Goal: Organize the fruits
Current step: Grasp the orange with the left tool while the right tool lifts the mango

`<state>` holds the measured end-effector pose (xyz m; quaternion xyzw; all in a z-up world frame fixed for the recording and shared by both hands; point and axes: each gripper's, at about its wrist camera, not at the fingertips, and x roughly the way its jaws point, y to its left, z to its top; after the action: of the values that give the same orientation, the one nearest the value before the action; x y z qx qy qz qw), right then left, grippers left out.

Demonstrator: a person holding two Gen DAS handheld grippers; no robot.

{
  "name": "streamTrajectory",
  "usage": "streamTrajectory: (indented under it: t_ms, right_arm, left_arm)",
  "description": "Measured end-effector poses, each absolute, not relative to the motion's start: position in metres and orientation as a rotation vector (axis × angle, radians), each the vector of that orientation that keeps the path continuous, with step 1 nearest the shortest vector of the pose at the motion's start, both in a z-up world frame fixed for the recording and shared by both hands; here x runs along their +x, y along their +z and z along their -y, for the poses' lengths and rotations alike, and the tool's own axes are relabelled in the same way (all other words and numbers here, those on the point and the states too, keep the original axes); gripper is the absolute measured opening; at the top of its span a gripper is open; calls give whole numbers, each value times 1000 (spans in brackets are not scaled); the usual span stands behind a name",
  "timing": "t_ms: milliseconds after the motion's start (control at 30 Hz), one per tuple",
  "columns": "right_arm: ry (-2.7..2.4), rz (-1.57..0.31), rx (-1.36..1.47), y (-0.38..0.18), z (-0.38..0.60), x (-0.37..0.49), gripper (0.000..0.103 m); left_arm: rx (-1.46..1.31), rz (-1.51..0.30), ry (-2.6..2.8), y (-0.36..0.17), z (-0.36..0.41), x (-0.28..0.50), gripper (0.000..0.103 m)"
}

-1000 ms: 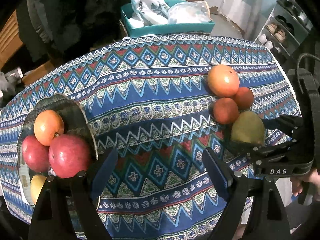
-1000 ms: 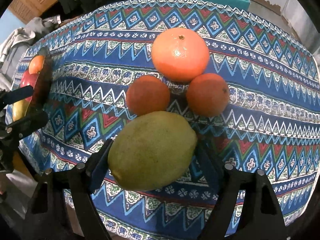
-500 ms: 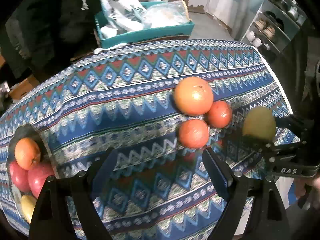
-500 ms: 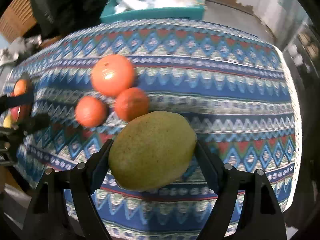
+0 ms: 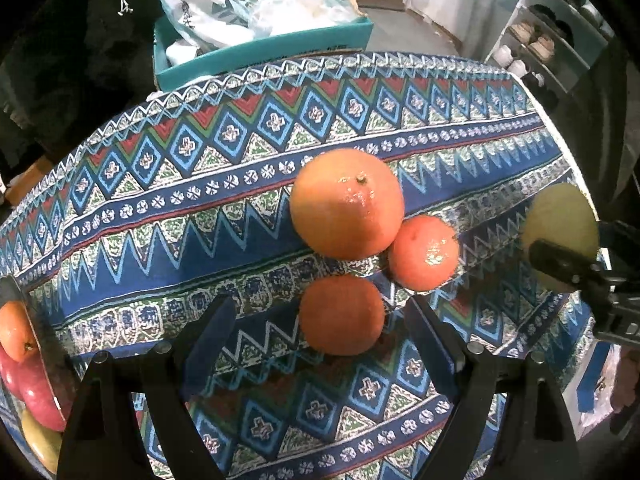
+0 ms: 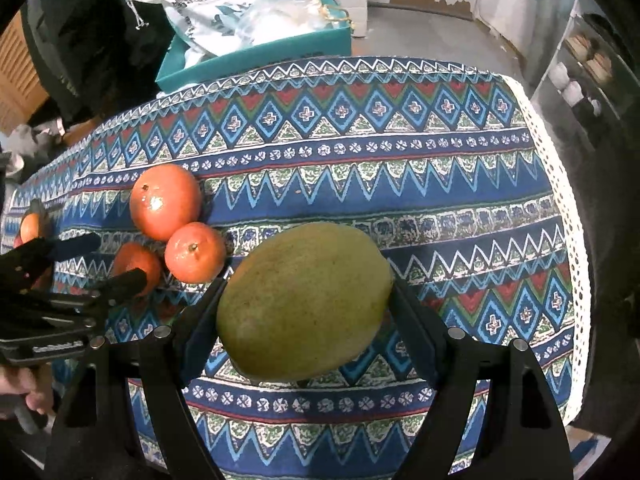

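Observation:
My right gripper (image 6: 306,300) is shut on a green-yellow mango (image 6: 304,300) and holds it above the patterned tablecloth (image 6: 400,184); the mango also shows at the right edge of the left wrist view (image 5: 560,224). My left gripper (image 5: 316,324) is open, its fingers on either side of a small orange (image 5: 341,314). A large orange (image 5: 346,204) and another small orange (image 5: 424,252) touch it just behind. A dark plate (image 5: 38,344) at the far left holds an orange (image 5: 12,330), red apples (image 5: 36,392) and a yellow fruit (image 5: 40,440).
A teal box (image 5: 260,52) with plastic bags stands behind the table's far edge. Shelves with shoes (image 5: 536,48) stand at the right. The tablecloth's white lace hem (image 6: 568,240) marks the right table edge.
My right gripper has lifted the mango off the cloth and carried it right, away from the oranges. My left gripper has moved right from the plate until its fingers flank the near small orange.

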<state>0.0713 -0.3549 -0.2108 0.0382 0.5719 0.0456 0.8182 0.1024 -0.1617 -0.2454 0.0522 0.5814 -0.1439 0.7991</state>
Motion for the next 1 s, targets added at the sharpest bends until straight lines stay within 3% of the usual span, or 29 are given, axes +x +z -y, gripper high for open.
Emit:
streamTrajectory:
  t_ms: [133,300,367,1000]
  right_arm:
    - [108,-1221,89,-212,352,74,80]
    - [122,-1218,90,-213,345,75,80]
    - [127,-1217,90,-212,343,75,80]
    - [149,-1142,62,-180,332,68,80]
  left_arm:
    - [100,-1261,-303,-255,161,106,86]
    - [84,-1285,-345,-264,163,104,62]
    - [78,-1285,-370,-265,165,102,47]
    - [118,-1157,-334,-219,142,82,45]
